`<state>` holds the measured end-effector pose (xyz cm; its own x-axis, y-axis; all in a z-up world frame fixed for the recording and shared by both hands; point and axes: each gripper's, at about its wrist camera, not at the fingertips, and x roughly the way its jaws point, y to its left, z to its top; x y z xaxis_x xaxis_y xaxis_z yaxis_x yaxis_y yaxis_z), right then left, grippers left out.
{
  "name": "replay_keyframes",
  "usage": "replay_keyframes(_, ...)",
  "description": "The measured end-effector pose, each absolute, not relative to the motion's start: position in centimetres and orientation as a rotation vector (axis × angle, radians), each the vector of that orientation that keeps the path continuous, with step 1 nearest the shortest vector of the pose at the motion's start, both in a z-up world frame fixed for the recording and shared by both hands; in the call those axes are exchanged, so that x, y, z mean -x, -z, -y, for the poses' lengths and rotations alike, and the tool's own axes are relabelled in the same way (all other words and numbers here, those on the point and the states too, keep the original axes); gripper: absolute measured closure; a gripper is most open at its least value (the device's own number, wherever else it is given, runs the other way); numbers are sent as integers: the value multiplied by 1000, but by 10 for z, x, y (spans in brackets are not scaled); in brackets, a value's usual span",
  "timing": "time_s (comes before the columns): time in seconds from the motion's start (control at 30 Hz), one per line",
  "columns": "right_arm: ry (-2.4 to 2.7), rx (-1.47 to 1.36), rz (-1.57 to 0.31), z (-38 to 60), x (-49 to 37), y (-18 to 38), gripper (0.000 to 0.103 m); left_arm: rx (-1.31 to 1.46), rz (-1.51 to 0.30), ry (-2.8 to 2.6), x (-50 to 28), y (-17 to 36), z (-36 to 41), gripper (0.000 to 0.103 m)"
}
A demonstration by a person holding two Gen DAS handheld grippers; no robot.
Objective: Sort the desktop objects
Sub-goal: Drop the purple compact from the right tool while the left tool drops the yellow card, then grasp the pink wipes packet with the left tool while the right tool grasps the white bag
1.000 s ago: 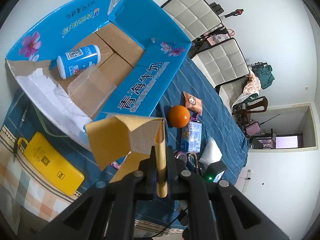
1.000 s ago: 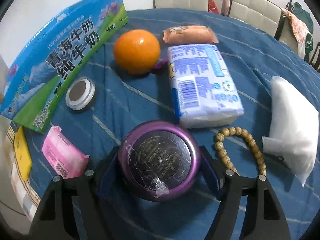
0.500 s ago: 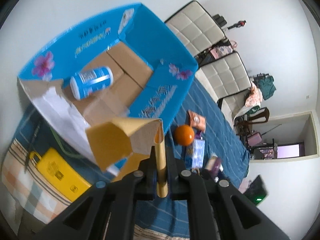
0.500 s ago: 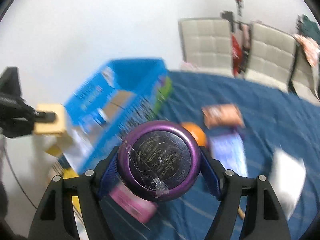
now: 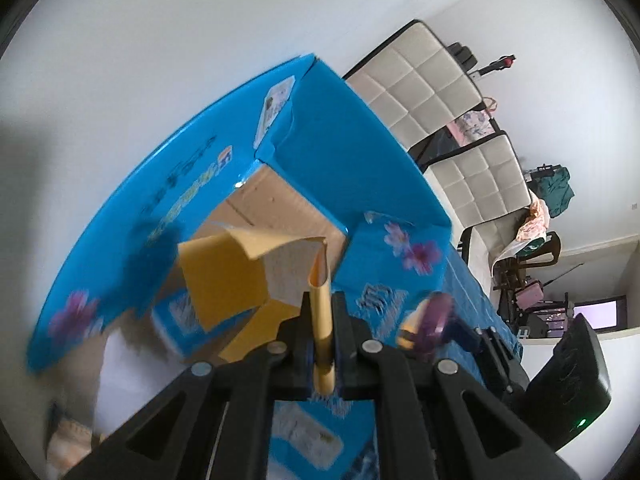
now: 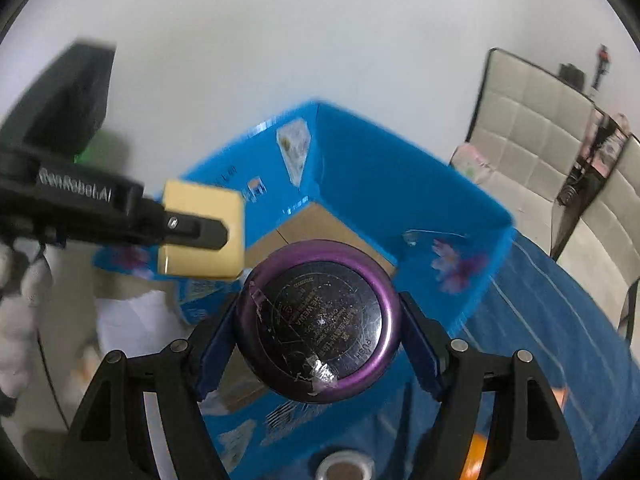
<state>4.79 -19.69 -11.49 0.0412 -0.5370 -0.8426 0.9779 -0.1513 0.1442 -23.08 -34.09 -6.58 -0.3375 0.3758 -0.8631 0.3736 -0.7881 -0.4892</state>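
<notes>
- Right now the blue carton (image 6: 384, 184) serves as the landmark: both grippers hang above its open top, and its brown cardboard floor shows beneath them.
- The left gripper (image 5: 322, 312) has its jaws pressed together on the edge of a yellow paper packet (image 5: 224, 280), whose unfolded flaps hang loose over the carton's near corner.
- The right gripper (image 6: 318, 320) has its jaws spread wide around a round purple compact (image 6: 318, 320), each pad against the rim, over the carton's near wall.
- Risk one: the compact is held only by its curved rim. Any tilt or jolt could let it squirt out and fall outside the carton onto the blue tablecloth (image 6: 560, 320).
- Risk two: the two grippers are close together above the carton. If both descend at once they could knock each other, or the packet's flaps could snag the compact.
- Risk three: the packet is light and open. Released too high, it could drift and catch on the carton's wall rather than land inside.
- Risk four: a blue-and-white bottle (image 5: 180, 308) already lies in the carton, partly hidden by the packet; a hard drop could strike it.
- Both views are blurred, so exact clearances above the carton's rim cannot be told.
</notes>
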Motion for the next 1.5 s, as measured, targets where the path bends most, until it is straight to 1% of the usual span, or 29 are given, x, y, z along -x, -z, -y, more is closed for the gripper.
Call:
replay_keyframes(0.1,1429,-957,-762,222,-51,135,26,1859,1014,-2323,253,88,347,101)
replay_keyframes(0.17,1397,-960,-823,228,-55,145,26,1880,951,-2338,257,94,344,102)
replay_keyframes(0.27,1365,-970,-883,233,-58,159,26,1896,951,-2295,261,105,342,102)
replay_keyframes(0.33,1359,-988,-896,233,-57,166,25,1898,944,-2294,261,107,343,97)
replay_keyframes(0.37,1359,-976,-910,232,-58,167,25,1897,966,-2282,261,109,345,94)
replay_keyframes(0.43,1348,-973,-937,233,-61,170,25,1895,999,-2256,259,110,346,76)
replay_keyframes(0.47,1340,-978,-951,234,-61,171,25,1898,1008,-2253,258,109,347,71)
replay_keyframes(0.53,1331,-987,-947,233,-61,170,25,1893,1011,-2272,254,103,345,55)
replay_keyframes(0.57,1332,-989,-919,230,-59,167,25,1889,989,-2268,251,99,345,52)
replay_keyframes(0.63,1335,-1006,-874,225,-55,164,24,1866,1002,-2277,245,90,342,47)
replay_keyframes(0.77,1381,-1054,-763,202,-37,147,24,1825,978,-2333,227,63,333,47)
replay_keyframes(0.83,1426,-1078,-649,178,-21,129,24,1805,962,-2361,214,49,325,47)
replay_keyframes(0.9,1441,-1086,-470,135,0,105,24,1763,971,-2387,193,29,312,47)
replay_keyframes(0.97,1436,-1102,-371,101,15,93,24,1733,947,-2401,163,12,293,43)
replay_keyframes(1.03,1411,-1117,-261,51,23,91,24,1724,941,-2416,133,3,273,35)
replay_keyframes(1.07,1402,-1115,-204,30,26,92,24,1723,956,-2410,115,2,260,34)
replay_keyframes(1.13,1369,-1137,-71,-13,34,100,24,1770,1010,-2347,81,13,234,33)
replay_keyframes(1.17,1359,-1164,-30,-31,37,105,24,1808,1065,-2292,66,24,221,33)
replay_keyframes(1.2,1369,-1211,-18,-50,38,117,24,1850,1110,-2242,54,37,207,33)
replay_keyframes(1.27,1433,-1250,-38,-81,38,127,27,1954,1139,-2179,41,65,185,33)
replay_keyframes(1.3,1463,-1261,-31,-94,39,133,37,2004,1157,-2148,39,81,175,33)
replay_keyframes(1.33,1511,-1280,-12,-109,46,142,45,2032,1166,-2131,39,93,168,33)
replay_keyframes(1.43,1620,-1350,-28,-149,60,158,45,2139,1147,-2139,51,135,154,33)
replay_keyframes(1.5,1667,-1410,2,-178,71,166,44,2228,1128,-2159,61,161,152,34)
